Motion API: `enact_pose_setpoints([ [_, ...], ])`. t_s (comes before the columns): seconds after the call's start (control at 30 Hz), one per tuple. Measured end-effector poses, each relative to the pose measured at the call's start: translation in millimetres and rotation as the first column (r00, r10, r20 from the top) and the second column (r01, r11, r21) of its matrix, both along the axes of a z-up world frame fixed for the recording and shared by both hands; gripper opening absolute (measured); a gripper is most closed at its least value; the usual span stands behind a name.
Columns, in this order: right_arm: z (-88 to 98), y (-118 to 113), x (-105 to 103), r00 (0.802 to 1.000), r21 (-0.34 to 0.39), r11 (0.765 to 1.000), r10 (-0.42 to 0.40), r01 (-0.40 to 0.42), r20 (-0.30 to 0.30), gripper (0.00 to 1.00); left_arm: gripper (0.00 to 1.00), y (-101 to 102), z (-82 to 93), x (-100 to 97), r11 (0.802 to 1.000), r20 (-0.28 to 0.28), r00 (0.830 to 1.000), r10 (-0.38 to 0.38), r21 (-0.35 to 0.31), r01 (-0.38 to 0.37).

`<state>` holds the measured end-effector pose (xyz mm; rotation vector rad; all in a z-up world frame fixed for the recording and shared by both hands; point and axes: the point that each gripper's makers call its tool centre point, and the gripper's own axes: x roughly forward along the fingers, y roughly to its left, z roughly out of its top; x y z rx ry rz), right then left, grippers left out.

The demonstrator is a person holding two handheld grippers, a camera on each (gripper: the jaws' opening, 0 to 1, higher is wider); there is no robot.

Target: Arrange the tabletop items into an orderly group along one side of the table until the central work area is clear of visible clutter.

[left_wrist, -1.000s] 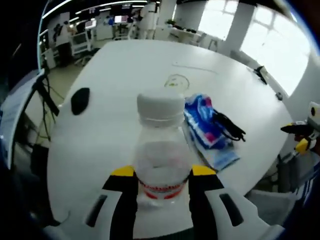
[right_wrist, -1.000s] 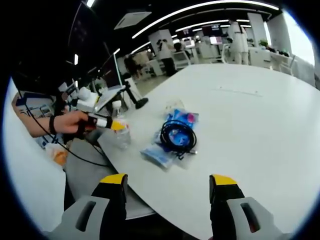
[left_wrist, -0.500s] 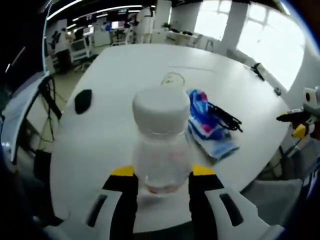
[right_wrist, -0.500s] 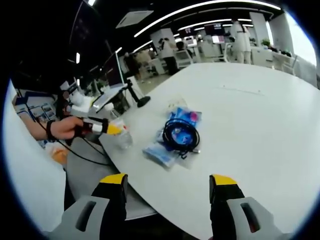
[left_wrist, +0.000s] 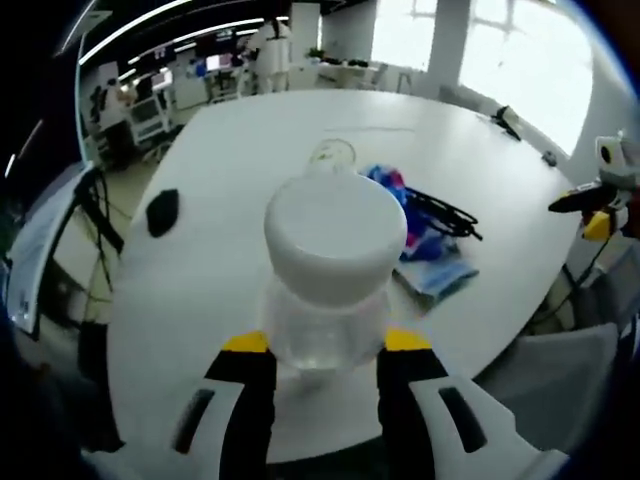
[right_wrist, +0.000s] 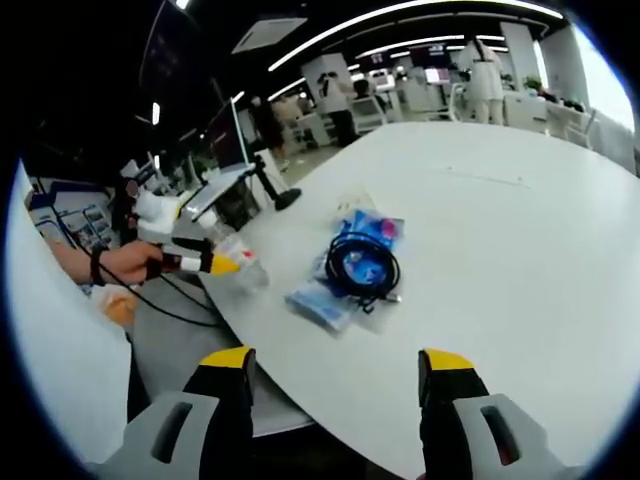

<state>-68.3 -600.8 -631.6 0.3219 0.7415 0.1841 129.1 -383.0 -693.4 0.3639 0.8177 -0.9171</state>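
The white table (left_wrist: 250, 150) is the largest thing, a broad rounded top running away from both cameras; its far end fades into window glare in the left gripper view. Behind it lies an open office with desks and standing people, too small and blurred to describe.

Near the table's edge lies a blue plastic packet (right_wrist: 345, 280), with a coiled black cable (right_wrist: 358, 268) resting on top of it; the print on the packet cannot be read. In the left gripper view the packet (left_wrist: 425, 255) and cable (left_wrist: 440, 212) are partly hidden behind the bottle. A black oval object (left_wrist: 162, 211) sits apart near the opposite edge, its kind unclear, and a faint ring-shaped mark or clear item (left_wrist: 330, 155) lies further back.

The clear plastic bottle (left_wrist: 325, 300) with its white cap (left_wrist: 333, 238) is clamped between the 2 jaws of the left gripper (left_wrist: 324, 352), tilted toward the camera so the cap hides most of the body. In the right gripper view the same bottle (right_wrist: 240, 262) is at the table's near edge, held by a hand (right_wrist: 125, 262).

The right gripper (right_wrist: 338, 362) has its 2 jaws spread wide with nothing between them, hovering off the table's edge.
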Motion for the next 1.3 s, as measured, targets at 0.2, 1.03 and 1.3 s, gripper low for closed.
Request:
enact_pose_setpoints([
  [0.2,-1.6,4.8,1.4,1.0,0.006,1.0,0.007,-0.007,-0.004,0.67,0.38,0.5,-5.1,1.2,1.0,0.003,1.0,-0.007,0.009,0.007],
  [1.03,0.3,-3.4,8.0,1.0,0.003,1.0,0.007,-0.007,-0.006,0.68,0.39,-10.8,-2.6,20.6,0.998,0.025,0.999,0.04,-0.056,-0.039],
  [1.3,0.5,-7.9,7.5,1.0,-0.001,1.0,-0.001,0.001,-0.007,0.67,0.38,-15.3,0.7,39.0,0.994,0.032,0.996,0.084,-0.074,-0.081],
])
